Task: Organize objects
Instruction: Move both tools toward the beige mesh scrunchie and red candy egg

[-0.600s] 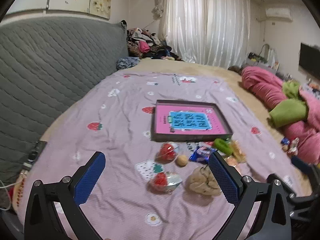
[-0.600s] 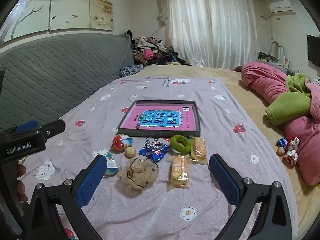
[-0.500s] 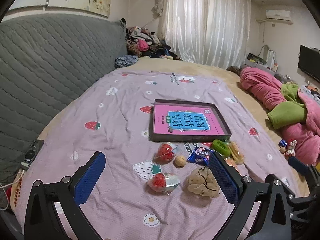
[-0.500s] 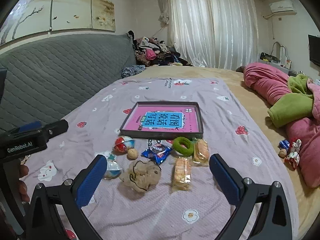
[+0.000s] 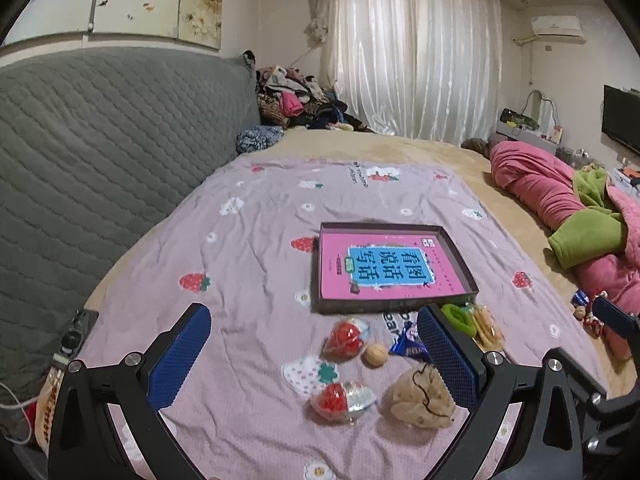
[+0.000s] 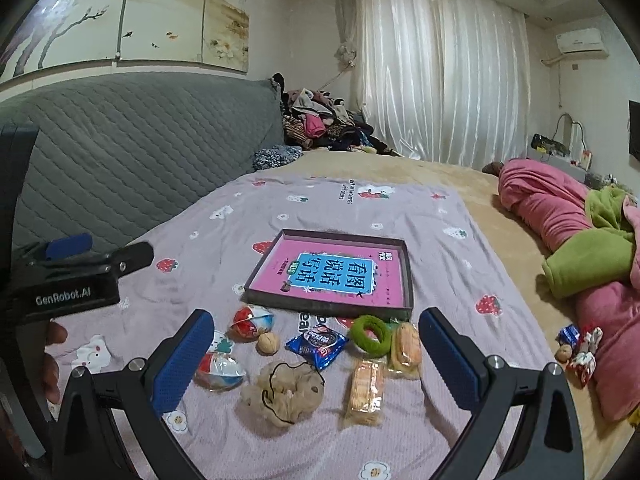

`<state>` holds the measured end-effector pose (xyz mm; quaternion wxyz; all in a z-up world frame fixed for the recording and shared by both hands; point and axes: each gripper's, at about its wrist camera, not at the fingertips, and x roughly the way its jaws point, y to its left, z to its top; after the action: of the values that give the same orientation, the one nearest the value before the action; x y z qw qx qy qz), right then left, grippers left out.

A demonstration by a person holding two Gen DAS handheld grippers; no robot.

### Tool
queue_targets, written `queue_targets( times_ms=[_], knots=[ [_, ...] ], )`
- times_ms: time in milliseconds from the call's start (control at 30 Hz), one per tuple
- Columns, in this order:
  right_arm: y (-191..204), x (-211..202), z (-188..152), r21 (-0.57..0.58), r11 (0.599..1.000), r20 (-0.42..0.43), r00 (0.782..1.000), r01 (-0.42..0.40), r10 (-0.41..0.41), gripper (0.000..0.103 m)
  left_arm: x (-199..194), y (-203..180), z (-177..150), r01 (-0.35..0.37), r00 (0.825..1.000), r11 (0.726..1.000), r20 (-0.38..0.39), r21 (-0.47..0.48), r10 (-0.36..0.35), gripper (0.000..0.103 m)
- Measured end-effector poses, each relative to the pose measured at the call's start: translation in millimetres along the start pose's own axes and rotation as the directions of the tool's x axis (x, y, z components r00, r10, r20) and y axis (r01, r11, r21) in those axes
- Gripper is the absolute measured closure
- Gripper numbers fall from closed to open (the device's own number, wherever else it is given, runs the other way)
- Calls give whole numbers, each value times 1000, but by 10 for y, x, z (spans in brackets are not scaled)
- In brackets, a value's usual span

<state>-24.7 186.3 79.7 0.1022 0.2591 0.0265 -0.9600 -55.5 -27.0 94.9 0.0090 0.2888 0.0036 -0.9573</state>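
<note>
A dark tray (image 6: pixel 410 280) holding a pink book (image 6: pixel 332 276) lies on the lilac strawberry sheet; it also shows in the left wrist view (image 5: pixel 464 268). In front of it lie two red-and-clear egg toys (image 6: pixel 252 322) (image 6: pixel 220 368), a walnut (image 6: pixel 267 344), a blue snack packet (image 6: pixel 317 344), a green ring (image 6: pixel 370 336), two biscuit packs (image 6: pixel 365 388) (image 6: pixel 406 346) and a beige scrunchie (image 6: pixel 286 394). My left gripper (image 5: pixel 316 360) is open and empty above the eggs (image 5: pixel 344 338) (image 5: pixel 340 398). My right gripper (image 6: pixel 318 360) is open and empty above the snacks.
A grey quilted headboard (image 6: pixel 132 152) runs along the left. Pink and green bedding (image 6: pixel 580 248) is heaped at the right, with small wrapped items (image 6: pixel 580 348) beside it. Clothes (image 6: pixel 320 124) are piled at the far end. The left gripper's body (image 6: pixel 76 284) shows at the left of the right wrist view.
Both grippers have drawn back and risen slightly; the tray and items sit a little lower and farther in view. Nothing on the bed has moved.
</note>
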Motion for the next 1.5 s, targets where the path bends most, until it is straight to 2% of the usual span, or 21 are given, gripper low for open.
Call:
queue_targets(
  times_ms=[233, 600, 933, 1300, 1500],
  knots=[
    [113, 171, -71, -50, 999, -18, 1000, -6, 5, 0, 254, -56, -28, -53, 998, 998, -27, 29, 53, 0],
    [285, 594, -505, -100, 994, -135, 990, -46, 33, 0, 858, -20, -480, -4, 986, 999, -164, 37, 10, 0],
    [465, 910, -834, -191, 980, -231, 973, -52, 7, 0, 1244, -129, -828, 36, 968, 997, -251, 66, -18, 1],
    [460, 1187, -966, -249, 968, -269, 961, -9, -60, 0, 1537, -158, -1051, 59, 940, 996, -340, 74, -31, 0],
    [499, 1306, -1033, -299, 954, -288, 952, 8, -98, 0, 1587, -153, -1112, 81, 932, 995, -358, 65, -52, 1]
  ],
)
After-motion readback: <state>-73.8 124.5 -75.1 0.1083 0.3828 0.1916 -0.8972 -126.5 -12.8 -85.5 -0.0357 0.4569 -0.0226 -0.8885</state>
